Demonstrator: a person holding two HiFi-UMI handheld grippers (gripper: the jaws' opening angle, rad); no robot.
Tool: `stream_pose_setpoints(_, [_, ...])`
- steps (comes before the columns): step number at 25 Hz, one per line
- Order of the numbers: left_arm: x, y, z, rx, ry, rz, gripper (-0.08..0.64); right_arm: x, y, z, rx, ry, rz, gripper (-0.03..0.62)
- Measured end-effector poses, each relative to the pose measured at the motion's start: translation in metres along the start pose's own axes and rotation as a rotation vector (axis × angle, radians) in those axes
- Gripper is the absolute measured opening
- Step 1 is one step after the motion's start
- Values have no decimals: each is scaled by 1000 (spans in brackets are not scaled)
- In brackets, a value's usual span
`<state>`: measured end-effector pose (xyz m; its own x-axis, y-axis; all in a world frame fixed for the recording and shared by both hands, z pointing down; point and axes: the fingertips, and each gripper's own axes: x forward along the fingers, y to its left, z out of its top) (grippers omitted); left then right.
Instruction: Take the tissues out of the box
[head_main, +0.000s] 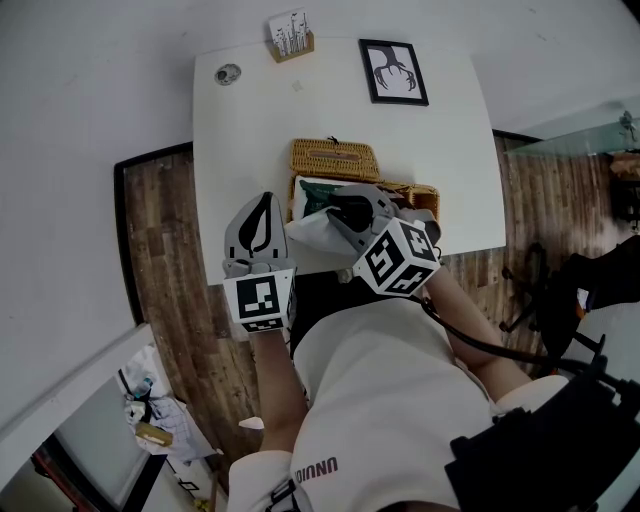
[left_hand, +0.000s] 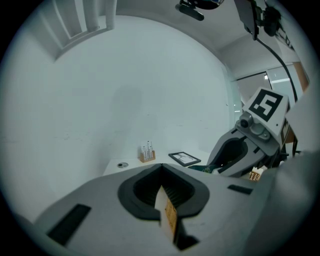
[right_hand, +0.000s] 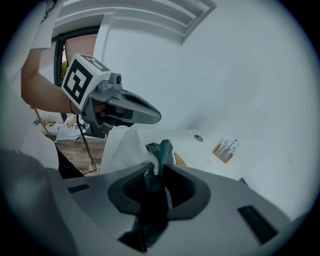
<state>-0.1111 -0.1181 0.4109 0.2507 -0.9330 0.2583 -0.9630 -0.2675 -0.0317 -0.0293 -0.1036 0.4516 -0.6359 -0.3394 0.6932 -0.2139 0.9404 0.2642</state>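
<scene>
Right gripper (right_hand: 159, 165) has its jaws nearly closed, clamped on the green tissue pack (right_hand: 161, 149). It holds the pack just above the wicker box (head_main: 418, 192), probably to clear the rim. A white tissue (right_hand: 126, 147) trails out. Left gripper (left_hand: 161, 167) is pinched on a thin pale strip (left_hand: 167, 216) I can't identify, and sits beside the pack without touching it.

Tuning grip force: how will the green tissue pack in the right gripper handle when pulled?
Likely floppy: the green tissue pack creases where the right gripper pinches it. The white tissue billowing out looks limp, so it may slide free or tear if tugged.
</scene>
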Motion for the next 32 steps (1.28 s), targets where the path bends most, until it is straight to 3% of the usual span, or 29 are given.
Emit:
stream_pose_setpoints(20, [-2,3,17,5,-42,22,12,-24,-26,24,41,-87,-65,86])
stream_pose_setpoints(32, [-6,7,42,6,-102,41,12,-47,-51,42,77,-167,-181,86])
